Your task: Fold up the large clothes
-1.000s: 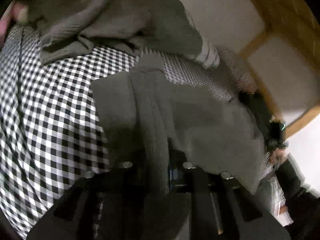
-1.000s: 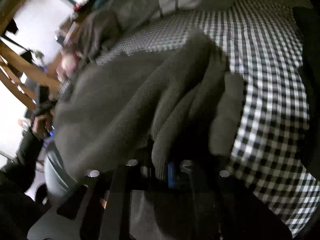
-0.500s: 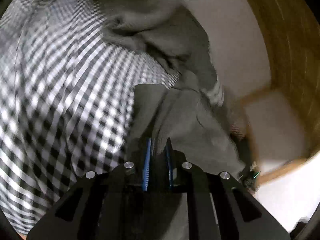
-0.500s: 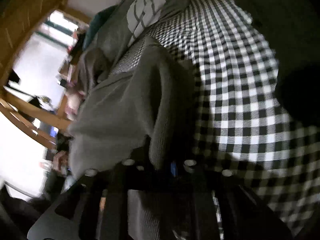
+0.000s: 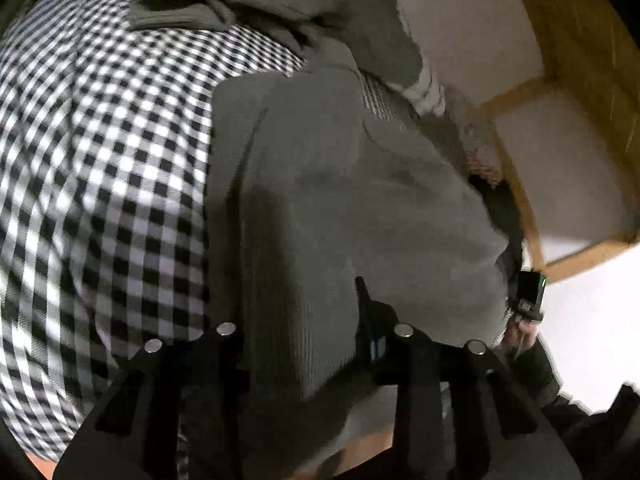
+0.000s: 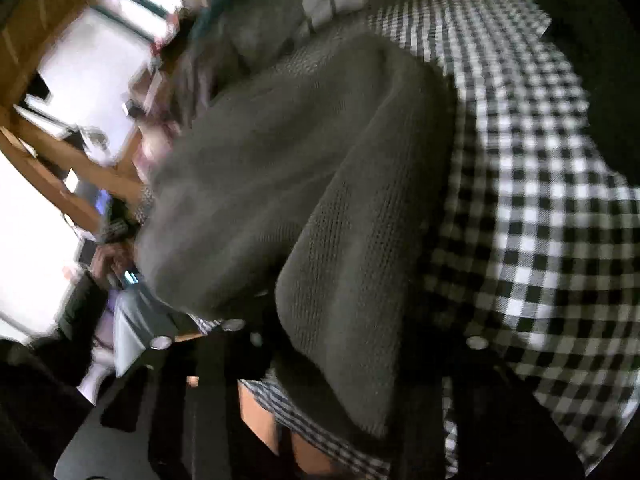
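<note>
Now the grey knit garment (image 5: 360,200) lies spread wider over the checked cover (image 5: 100,180) than 0.5 s ago. Both grippers, left gripper (image 5: 316,344) and right gripper (image 6: 352,344), grasp its near edge; the fold is underway.

Both grippers are chunky matte black plastic. The left gripper (image 5: 316,344) has four round silver screw heads in a row across the lower frame, plus a sliver of blue pad showing right of centre. The right gripper (image 6: 320,344) has similar silver screws, partly hidden and blurry.
</note>
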The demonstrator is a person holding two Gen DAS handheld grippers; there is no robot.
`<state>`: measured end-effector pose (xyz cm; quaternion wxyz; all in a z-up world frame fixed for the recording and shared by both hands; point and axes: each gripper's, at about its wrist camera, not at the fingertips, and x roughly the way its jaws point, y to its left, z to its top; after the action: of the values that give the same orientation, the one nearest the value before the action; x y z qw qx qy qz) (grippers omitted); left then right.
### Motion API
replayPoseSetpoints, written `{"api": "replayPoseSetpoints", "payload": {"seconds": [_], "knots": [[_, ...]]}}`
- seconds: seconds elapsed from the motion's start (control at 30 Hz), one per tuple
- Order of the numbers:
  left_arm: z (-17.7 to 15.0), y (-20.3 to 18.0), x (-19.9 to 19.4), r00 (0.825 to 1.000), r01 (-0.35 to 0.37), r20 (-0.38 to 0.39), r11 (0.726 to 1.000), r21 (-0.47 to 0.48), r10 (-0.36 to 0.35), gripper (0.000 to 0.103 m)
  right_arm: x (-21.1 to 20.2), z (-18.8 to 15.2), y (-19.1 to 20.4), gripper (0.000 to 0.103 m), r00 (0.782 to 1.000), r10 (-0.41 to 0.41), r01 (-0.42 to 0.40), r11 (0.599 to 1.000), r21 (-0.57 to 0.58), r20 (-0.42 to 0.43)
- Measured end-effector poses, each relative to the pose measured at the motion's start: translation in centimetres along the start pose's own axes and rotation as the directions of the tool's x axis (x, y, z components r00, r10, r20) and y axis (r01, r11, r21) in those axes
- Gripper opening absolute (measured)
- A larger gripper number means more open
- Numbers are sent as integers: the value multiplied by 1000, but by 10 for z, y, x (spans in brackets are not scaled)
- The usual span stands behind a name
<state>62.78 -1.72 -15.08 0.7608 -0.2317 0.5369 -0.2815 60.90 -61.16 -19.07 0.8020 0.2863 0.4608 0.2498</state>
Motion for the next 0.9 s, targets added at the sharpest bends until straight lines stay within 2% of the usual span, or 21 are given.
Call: {"api": "replayPoseSetpoints", "payload": {"seconds": [0.07,0.13,0.2,0.3,0.37,0.4,0.43,0.47,0.5,0.53,0.6,0.67,0.7,0.77,0.87,0.9], "knots": [[-2,0,-8,1000,-4,23,1000,-11,4,28,-11,0,3,25,998,49,-49,999,10,38],[-2,10,-14,1000,-16,19,999,-46,17,28,-3,-4,-9,24,1000,25,-26,998,55,19],[-8,21,-12,1000,-23,-8,996,-81,23,28,20,-17,-35,23,999,-5,13,987,161,-46],[-13,23,-16,999,-43,3,996,-84,43,30,19,-19,-34,27,1000,14,-11,979,206,-13],[-17,19,-22,997,-58,37,996,-66,61,45,6,-20,-18,37,999,-32,28,985,171,23],[-16,12,-28,991,-103,81,993,-65,108,51,-4,-19,-3,40,996,-74,64,986,154,58],[-15,5,-36,983,-111,139,991,-69,119,69,-5,-19,10,41,992,-99,89,987,134,76],[-22,-3,-52,970,-91,219,993,-74,105,94,-8,-20,25,48,987,-131,121,987,105,94],[-29,-15,-60,956,-79,277,994,-76,97,98,-9,-24,45,56,982,-156,148,986,77,111],[-42,-23,-72,935,-65,345,995,-75,87,98,-7,-26,57,63,978,-168,161,985,67,124],[-67,-37,-80,911,-56,404,996,-70,79,98,-5,-39,79,66,959,-234,233,972,28,162],[-93,-52,-80,898,-59,431,995,-84,90,98,-4,-43,85,68,947,-257,257,966,29,195],[-110,-55,-75,894,-51,438,993,-108,94,98,-1,-46,82,71,949,-241,236,970,48,204],[-138,-54,-61,897,-32,428,983,-180,108,98,-13,-48,57,72,952,-226,209,973,99,209],[-166,-43,-38,918,25,389,968,-249,77,98,-23,-42,26,76,969,-126,83,977,198,214],[-171,-40,-23,934,15,346,962,-272,84,98,-29,-40,19,95,966,-108,54,973,224,234]]}}
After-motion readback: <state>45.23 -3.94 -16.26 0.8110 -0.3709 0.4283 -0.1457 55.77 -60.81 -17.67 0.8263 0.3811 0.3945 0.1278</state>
